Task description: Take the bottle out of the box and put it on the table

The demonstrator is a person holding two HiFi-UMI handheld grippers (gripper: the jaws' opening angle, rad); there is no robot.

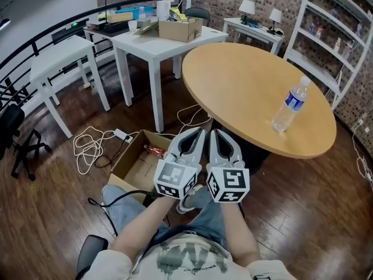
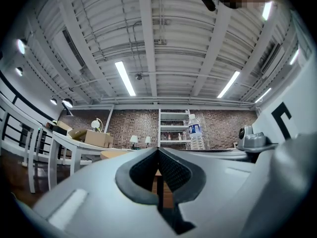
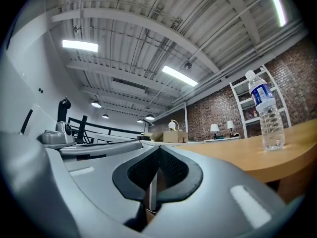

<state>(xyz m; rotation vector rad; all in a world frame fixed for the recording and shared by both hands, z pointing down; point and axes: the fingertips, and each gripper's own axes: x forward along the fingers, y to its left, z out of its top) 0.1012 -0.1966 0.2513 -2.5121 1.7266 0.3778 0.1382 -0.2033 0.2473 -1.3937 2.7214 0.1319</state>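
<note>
The person's left tongs (image 1: 200,132) and right tongs (image 1: 217,132) are held side by side above the lap. Each pair is pressed together with nothing between its pads. Just beyond and below them, an open brown cardboard box (image 1: 125,169) sits on the dark wooden floor, with a small reddish item (image 1: 155,151) lying inside, too small to identify. Past the box stands the round light-wood table (image 1: 245,86). The clear plastic water bottle with a blue label (image 1: 289,105) stands upright on it near the right edge, well apart from both tongs. White rectangular tables (image 1: 157,42) stand farther back.
</note>
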